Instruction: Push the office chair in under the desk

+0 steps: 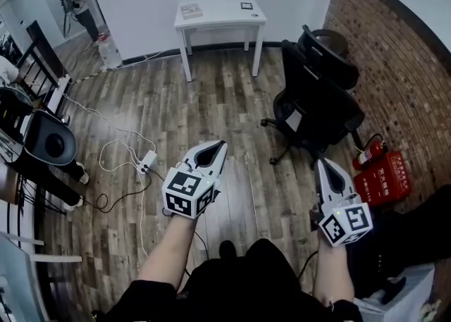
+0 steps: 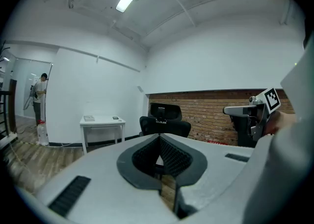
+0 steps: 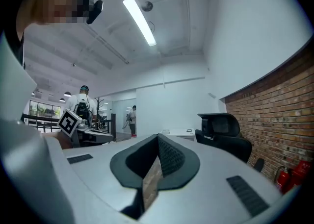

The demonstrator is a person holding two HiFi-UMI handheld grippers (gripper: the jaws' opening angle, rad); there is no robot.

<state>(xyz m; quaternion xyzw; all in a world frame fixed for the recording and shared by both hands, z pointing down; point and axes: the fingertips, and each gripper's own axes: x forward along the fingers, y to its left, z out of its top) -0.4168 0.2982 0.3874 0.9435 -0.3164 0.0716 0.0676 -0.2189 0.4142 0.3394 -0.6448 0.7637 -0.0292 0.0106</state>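
Note:
A black office chair [image 1: 313, 98] stands on the wood floor near the brick wall at the right, apart from the white desk [image 1: 220, 15] against the far wall. The chair [image 2: 164, 121] shows ahead in the left gripper view beside the desk [image 2: 102, 121], and the chair [image 3: 224, 136] sits right of centre in the right gripper view. My left gripper [image 1: 223, 144] is shut and empty, held over the floor left of the chair. My right gripper [image 1: 321, 162] is shut and empty, just short of the chair's base.
A red fire extinguisher and box [image 1: 380, 172] stand by the brick wall. Cables and a power strip [image 1: 146, 162] lie on the floor at the left, beside a dark speaker [image 1: 49, 141]. A person [image 1: 79, 0] stands in the far left corner.

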